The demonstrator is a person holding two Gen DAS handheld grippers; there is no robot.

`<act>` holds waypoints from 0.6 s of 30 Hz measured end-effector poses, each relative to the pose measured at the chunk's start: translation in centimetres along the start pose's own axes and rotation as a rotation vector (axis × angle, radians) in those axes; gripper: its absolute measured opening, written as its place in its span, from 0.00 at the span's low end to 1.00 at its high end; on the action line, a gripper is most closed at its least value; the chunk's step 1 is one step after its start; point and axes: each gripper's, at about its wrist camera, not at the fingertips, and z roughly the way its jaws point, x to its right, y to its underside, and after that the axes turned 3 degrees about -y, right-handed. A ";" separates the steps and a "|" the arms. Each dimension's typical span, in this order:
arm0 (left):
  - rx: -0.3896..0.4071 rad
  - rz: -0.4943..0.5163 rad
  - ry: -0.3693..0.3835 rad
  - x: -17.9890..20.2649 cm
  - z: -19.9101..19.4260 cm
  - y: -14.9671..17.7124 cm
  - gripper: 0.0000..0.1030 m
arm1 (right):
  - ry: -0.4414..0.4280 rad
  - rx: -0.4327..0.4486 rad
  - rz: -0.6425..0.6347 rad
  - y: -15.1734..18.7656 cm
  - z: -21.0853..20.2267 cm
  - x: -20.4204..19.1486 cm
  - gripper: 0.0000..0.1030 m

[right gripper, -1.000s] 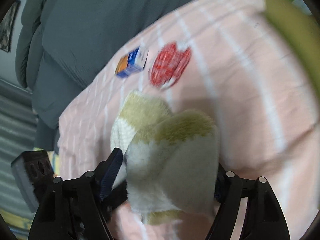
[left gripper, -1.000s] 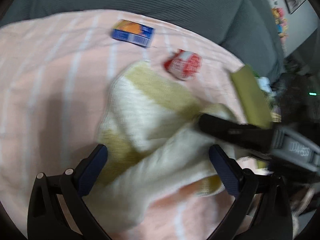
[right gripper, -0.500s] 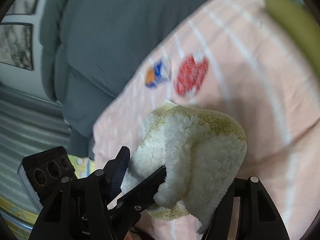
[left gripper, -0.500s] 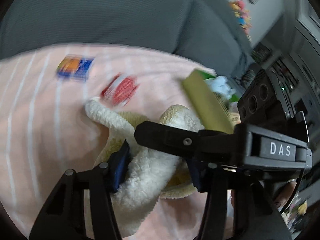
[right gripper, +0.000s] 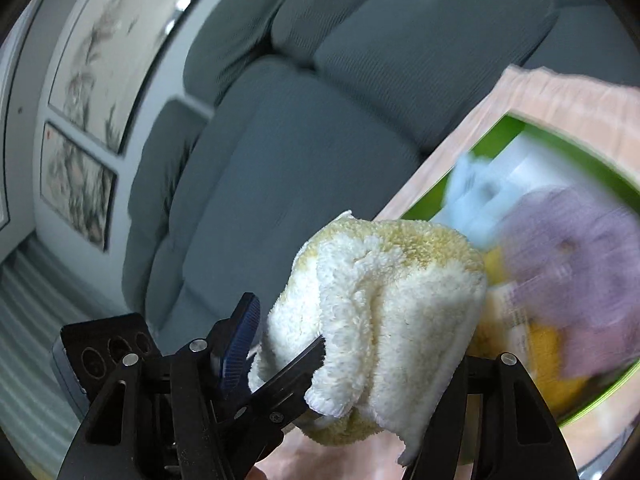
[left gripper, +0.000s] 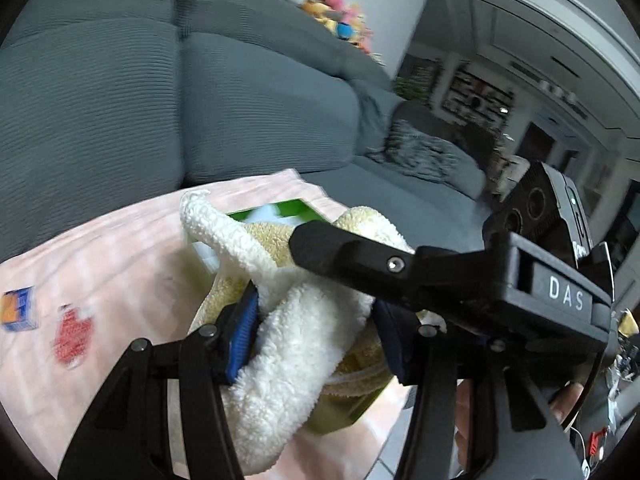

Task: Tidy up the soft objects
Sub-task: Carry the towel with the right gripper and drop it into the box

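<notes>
A fluffy white and yellow towel [left gripper: 288, 380] hangs bunched in the air, held from both sides. My left gripper [left gripper: 316, 328] has its blue pads pressed on the towel's white fold, though its jaws are opening slightly. One black finger [left gripper: 340, 250] of the right gripper reaches across the towel's top. In the right wrist view the towel [right gripper: 380, 280] fills my right gripper [right gripper: 356, 340], which is shut on it. A finger [right gripper: 292, 372] of the left gripper pokes in beneath. Just behind the towel stands a green box [right gripper: 492, 140] holding a purple plush [right gripper: 572, 260], a pale blue cloth [right gripper: 476, 192] and something yellow [right gripper: 548, 352].
A pink striped cloth [left gripper: 120, 260] covers the surface. On it at the left lie a small blue and orange carton [left gripper: 18, 308] and a red packet [left gripper: 72, 340]. A grey sofa [left gripper: 160, 100] rises behind, with soft toys [left gripper: 336, 20] on its back. Framed pictures [right gripper: 120, 40] hang on the wall.
Both grippers closed on the towel and lifted it off the pink cloth. They carried it to the right, up to the green box. The carton and packet slid to the left edge.
</notes>
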 end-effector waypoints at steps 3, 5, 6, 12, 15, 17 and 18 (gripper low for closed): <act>-0.016 0.007 0.056 1.5 3.0 -0.4 0.52 | 0.058 0.058 0.035 -0.1 -1.1 1.9 0.63; -0.041 0.001 0.065 2.0 5.0 -0.5 0.50 | 0.145 0.074 0.044 -0.3 -1.4 2.9 0.63; -0.064 -0.008 0.061 2.2 6.2 -0.5 0.50 | 0.183 0.077 0.043 -0.5 -1.6 3.3 0.63; -0.167 -0.063 -0.004 1.7 10.6 0.7 0.52 | 0.329 0.047 0.084 -0.9 -0.6 5.5 0.63; -0.188 -0.075 -0.014 2.0 11.5 1.0 0.52 | 0.441 0.041 0.044 -1.0 -0.8 5.7 0.63; -0.216 -0.079 -0.038 2.0 12.3 1.3 0.53 | 0.475 0.030 0.052 -0.9 -0.5 6.0 0.63; -0.220 -0.075 -0.047 1.8 12.0 1.5 0.53 | 0.493 0.028 0.057 -0.9 -0.4 6.3 0.63</act>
